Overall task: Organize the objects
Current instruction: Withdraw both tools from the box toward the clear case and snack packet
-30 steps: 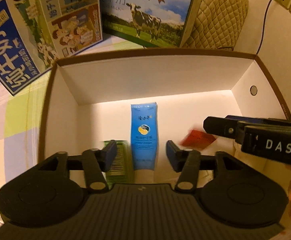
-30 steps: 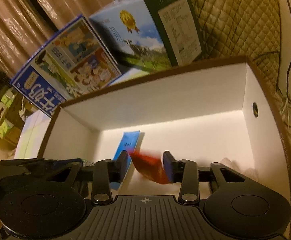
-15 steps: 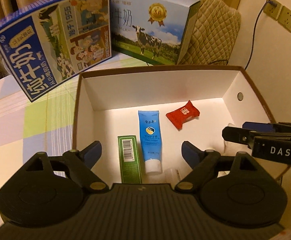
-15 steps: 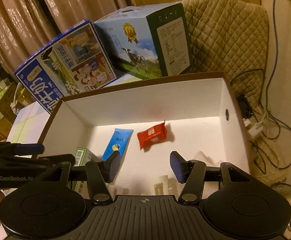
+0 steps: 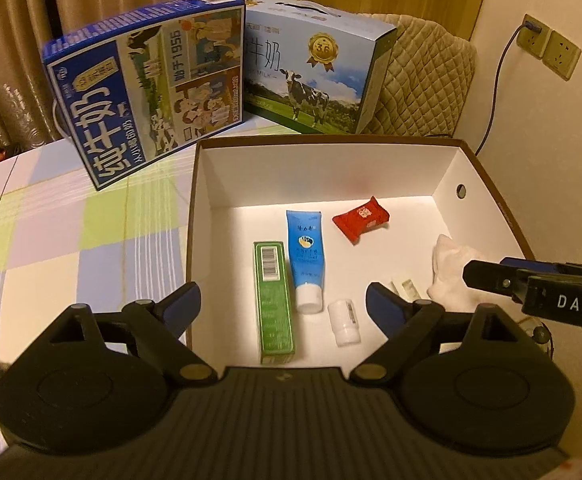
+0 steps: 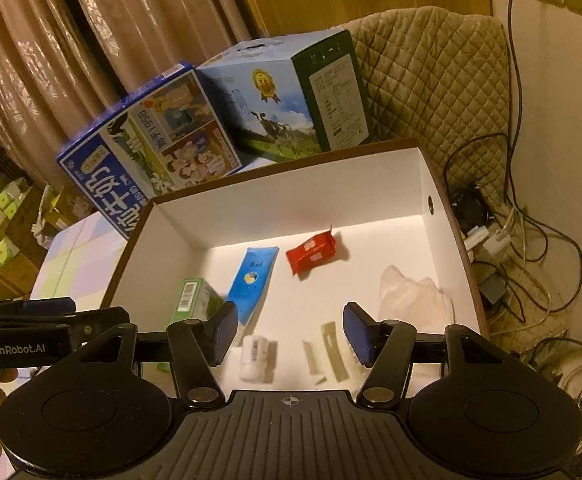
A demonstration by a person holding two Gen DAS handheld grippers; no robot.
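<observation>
Ahead of the left gripper (image 5: 283, 306), the cardboard box (image 5: 327, 162) has matt white walls inside. The blue tube (image 5: 305, 250) looks like smooth plastic; the red packet (image 5: 360, 219) just right of it is glossy film. The green carton (image 5: 273, 300) is printed card. Right of the right gripper (image 6: 289, 330), a soft white cloth (image 6: 415, 296), possibly tissue. The grippers' bodies are ribbed matt black plastic.

Dark blue milk carton (image 5: 147, 88) stands tilted on checked tablecloth (image 5: 71, 232), 11 o'clock in left wrist view. Pale blue cow-print milk carton (image 5: 315, 68) just beside it, 12 o'clock. Quilted beige cushion (image 5: 427, 84) at 1 o'clock, touching that carton. Wall sockets (image 5: 551, 50) at 2 o'clock, cable plugged in. Curtains (image 6: 91, 40) behind. Tangled cables (image 6: 523, 240) at 3 o'clock in right wrist view.
</observation>
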